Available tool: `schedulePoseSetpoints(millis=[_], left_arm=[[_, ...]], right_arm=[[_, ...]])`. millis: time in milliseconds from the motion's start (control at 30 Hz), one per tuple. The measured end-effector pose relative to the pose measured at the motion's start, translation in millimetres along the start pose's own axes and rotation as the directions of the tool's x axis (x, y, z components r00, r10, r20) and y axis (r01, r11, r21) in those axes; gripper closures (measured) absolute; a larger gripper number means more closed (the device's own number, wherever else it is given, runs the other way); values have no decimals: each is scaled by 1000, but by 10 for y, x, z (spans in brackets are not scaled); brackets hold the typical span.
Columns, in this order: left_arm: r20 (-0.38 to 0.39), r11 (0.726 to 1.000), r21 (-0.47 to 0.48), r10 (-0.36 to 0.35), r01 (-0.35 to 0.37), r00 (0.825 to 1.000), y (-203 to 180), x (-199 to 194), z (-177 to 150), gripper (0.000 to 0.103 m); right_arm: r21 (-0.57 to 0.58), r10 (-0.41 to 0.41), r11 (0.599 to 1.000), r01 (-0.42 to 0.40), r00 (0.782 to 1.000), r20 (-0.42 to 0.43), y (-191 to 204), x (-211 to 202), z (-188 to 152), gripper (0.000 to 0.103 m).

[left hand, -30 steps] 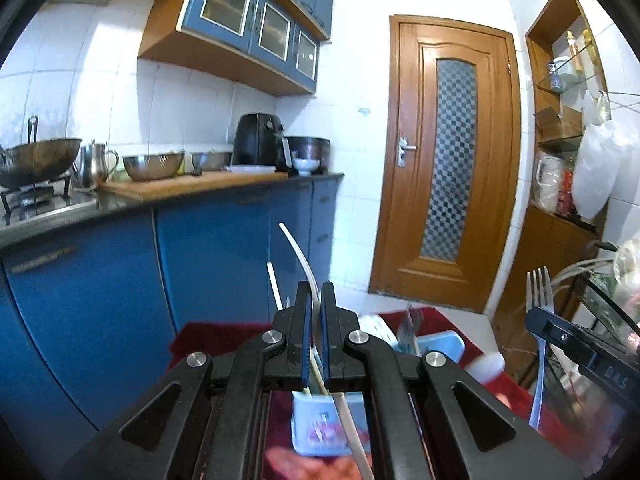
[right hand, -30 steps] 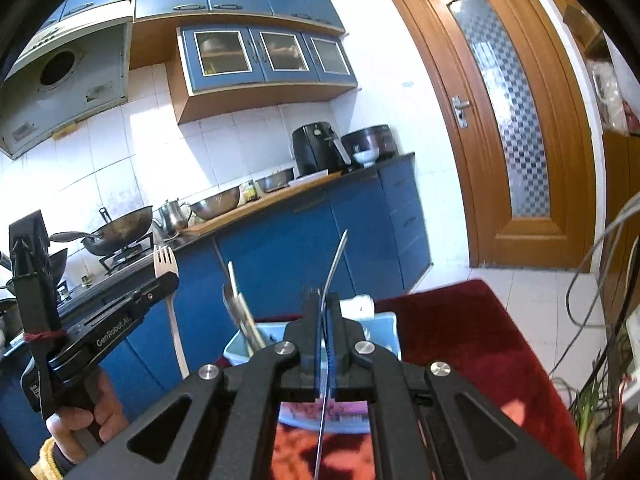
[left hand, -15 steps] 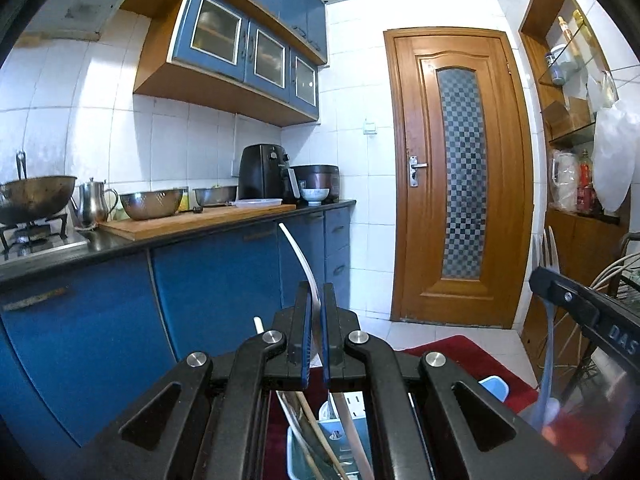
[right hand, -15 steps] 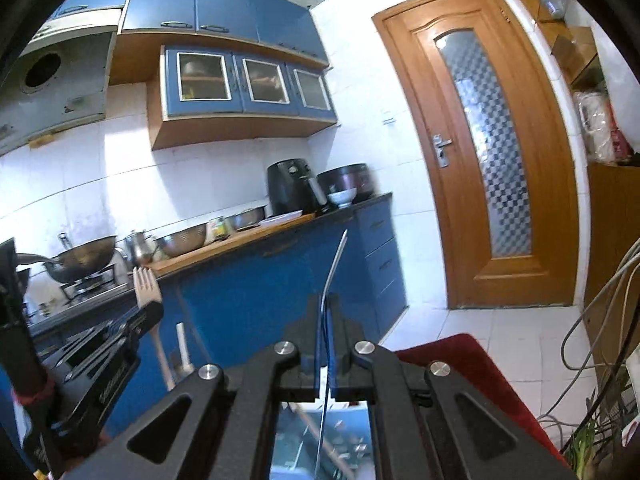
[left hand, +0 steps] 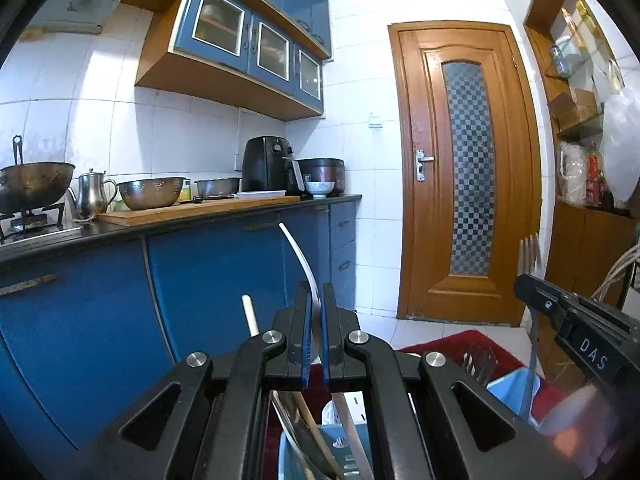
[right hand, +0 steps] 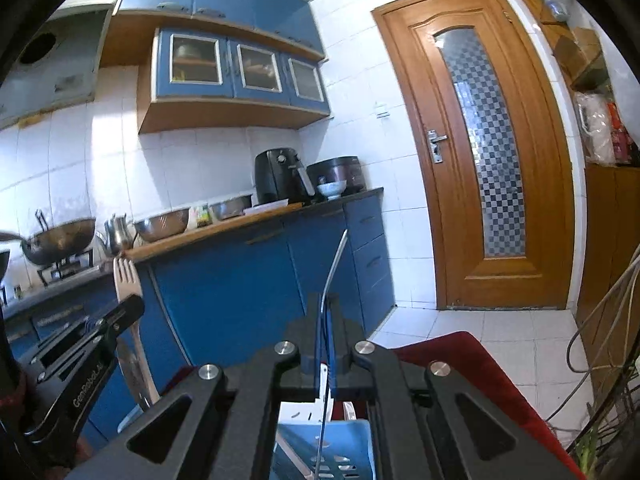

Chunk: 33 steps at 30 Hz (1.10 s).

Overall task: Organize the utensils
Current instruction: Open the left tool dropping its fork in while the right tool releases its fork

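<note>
My left gripper (left hand: 316, 300) is shut on a steel fork (left hand: 298, 256), seen edge-on, with tines up. From the right wrist view that fork (right hand: 127, 276) stands above the left gripper (right hand: 130, 308). My right gripper (right hand: 326, 304) is shut on another steel fork (right hand: 334, 264), also edge-on. From the left wrist view that fork (left hand: 529, 252) rises above the right gripper (left hand: 528, 284). Both are held over a light blue utensil basket (right hand: 348, 452) with several utensils (left hand: 312, 420) standing in it.
The basket (left hand: 516, 392) sits on a red cloth (right hand: 472, 364). A blue cabinet run with a countertop (left hand: 200, 216) holding bowls, a kettle and an air fryer (left hand: 268, 168) is to the left. A wooden door (left hand: 464, 168) is ahead. Shelves and cables (right hand: 608, 320) are to the right.
Both grippers have tilted upward with their forks. The basket and red cloth have slid down toward the bottom of both views.
</note>
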State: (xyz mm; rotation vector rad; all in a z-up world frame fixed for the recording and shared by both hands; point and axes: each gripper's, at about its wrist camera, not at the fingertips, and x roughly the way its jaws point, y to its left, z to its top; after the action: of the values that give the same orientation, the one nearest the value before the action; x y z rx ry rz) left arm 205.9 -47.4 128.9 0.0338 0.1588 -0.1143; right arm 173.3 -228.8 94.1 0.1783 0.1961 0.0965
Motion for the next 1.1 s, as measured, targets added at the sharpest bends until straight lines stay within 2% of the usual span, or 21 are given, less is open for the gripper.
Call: schedulePoseSetpoints(millis=[333,400,467,500,767,1100], left_arm=[[-52,999,14,-39,40,998,-108,-66,-158,100],[-63,999,8,-46,46,997,-98,-88,-166,95],[-64,999,1,-46,46,997,-87,-141,-167,83],[-60,999,-1,-47,47,997,-81,-179,-162,82],[-59,998,-6,-55,55,997,-44,-530,-8,82],[-87,999,-7,-36,36,996,43,-1067,153,82]], right_arm=[[-12,64,998,-65,997,-36,43,-86,-52,97],[-3,71,997,-71,997,-36,36,-131,-36,92],[10,87,996,-87,996,-34,24,-178,-15,88],[16,95,995,-94,995,-33,20,-207,0,88],[52,134,990,-133,991,-24,15,-510,101,81],[76,166,984,-161,984,-58,70,-943,206,76]])
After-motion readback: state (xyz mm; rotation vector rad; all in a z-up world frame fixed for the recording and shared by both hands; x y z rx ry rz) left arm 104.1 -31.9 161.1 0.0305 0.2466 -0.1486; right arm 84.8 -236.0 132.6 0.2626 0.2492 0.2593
